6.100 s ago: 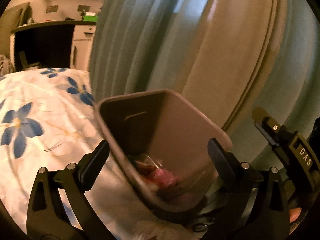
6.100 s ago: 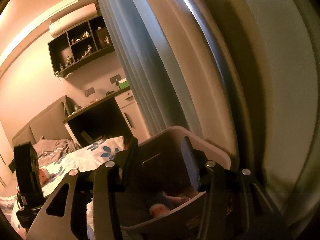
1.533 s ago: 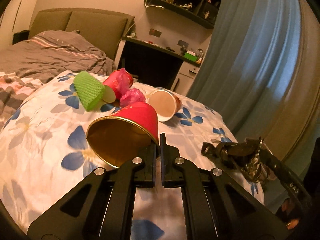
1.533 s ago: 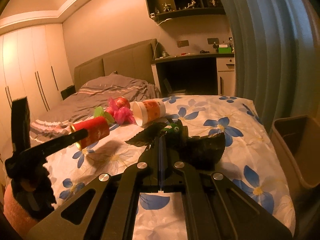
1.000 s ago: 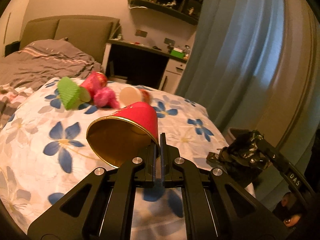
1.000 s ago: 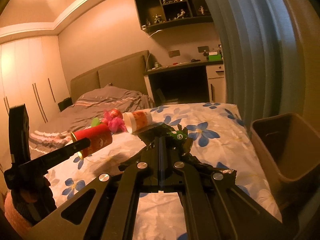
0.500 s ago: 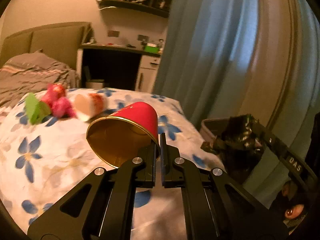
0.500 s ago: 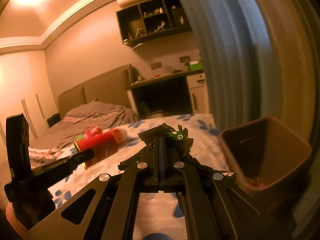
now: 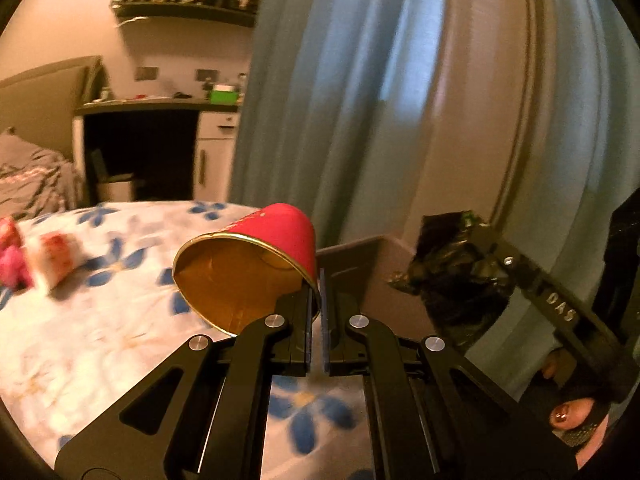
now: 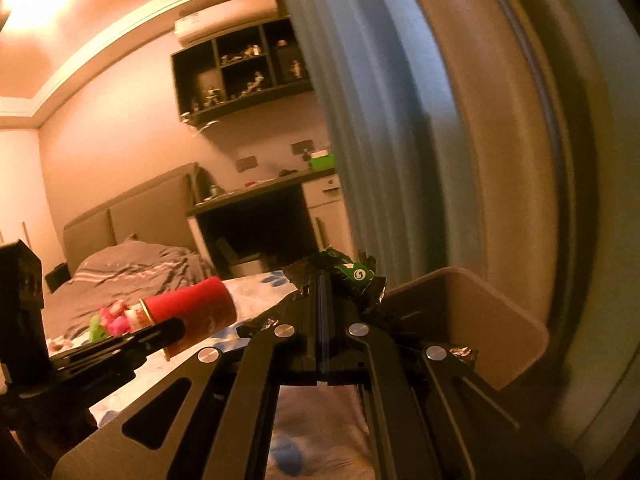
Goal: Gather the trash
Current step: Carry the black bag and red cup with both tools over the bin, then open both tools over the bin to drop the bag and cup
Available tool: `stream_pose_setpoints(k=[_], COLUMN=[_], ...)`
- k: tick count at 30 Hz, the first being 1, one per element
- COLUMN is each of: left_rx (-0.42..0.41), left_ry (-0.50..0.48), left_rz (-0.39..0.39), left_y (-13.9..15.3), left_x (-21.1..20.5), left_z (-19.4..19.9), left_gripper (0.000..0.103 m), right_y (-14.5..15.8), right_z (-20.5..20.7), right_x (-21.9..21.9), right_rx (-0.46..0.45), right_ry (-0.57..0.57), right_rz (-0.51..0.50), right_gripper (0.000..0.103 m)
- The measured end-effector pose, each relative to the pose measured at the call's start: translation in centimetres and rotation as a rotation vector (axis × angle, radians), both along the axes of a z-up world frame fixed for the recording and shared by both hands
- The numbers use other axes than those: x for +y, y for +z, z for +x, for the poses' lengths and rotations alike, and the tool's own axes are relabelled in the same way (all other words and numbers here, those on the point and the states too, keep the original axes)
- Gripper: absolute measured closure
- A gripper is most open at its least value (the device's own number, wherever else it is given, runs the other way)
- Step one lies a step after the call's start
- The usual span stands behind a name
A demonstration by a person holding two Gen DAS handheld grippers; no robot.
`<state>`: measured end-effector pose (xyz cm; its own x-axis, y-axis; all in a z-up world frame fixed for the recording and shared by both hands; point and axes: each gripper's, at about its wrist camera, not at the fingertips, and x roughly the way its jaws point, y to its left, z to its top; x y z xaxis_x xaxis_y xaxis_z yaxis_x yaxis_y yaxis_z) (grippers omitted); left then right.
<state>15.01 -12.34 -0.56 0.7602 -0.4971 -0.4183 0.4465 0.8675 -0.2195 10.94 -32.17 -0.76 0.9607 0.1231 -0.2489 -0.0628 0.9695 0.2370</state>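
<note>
My left gripper (image 9: 318, 280) is shut on the rim of a red paper cup (image 9: 256, 264) with a gold inside, held above the bed's foot corner. My right gripper (image 10: 320, 280) is shut on a crumpled black wrapper (image 10: 352, 276) with a green logo. In the left wrist view the right gripper (image 9: 486, 240) carries the black wrapper (image 9: 452, 276) over the brown bin (image 9: 368, 276). The right wrist view shows the brown bin (image 10: 480, 316) just ahead at right, and the red cup (image 10: 192, 312) in the left gripper (image 10: 176, 328) at left.
A white cup (image 9: 52, 256) and pink trash (image 9: 10, 268) lie blurred on the flowered bedspread (image 9: 100, 344) at far left. Blue curtains (image 9: 352, 92) hang right behind the bin. A dark desk (image 9: 140, 152) stands at the back. A person's gloved hand (image 9: 576, 420) holds the right gripper.
Both grippers have swung right, away from the bed's trash toward the bin and curtain, still holding the cup and wrapper. The bin is now close in both views.
</note>
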Motion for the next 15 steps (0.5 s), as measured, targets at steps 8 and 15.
stream_pose_setpoints(k=[8, 15], left_rx=[0.012, 0.044], left_ry=[-0.101, -0.134], left_rz=[0.001, 0.016], left_y=[-1.3, -2.9], left_x=[-5.9, -8.9], left_z=[2.2, 3.5], left_gripper=[0.101, 0.101], right_y=[-1.1, -1.6], right_z=[2.0, 3.4], right_x=[-3.7, -5.2], right_rx=[0.030, 0.042], right_ry=[-0.042, -0.048], right_rz=[0.021, 0.032], right_gripper=[0.103, 0.103])
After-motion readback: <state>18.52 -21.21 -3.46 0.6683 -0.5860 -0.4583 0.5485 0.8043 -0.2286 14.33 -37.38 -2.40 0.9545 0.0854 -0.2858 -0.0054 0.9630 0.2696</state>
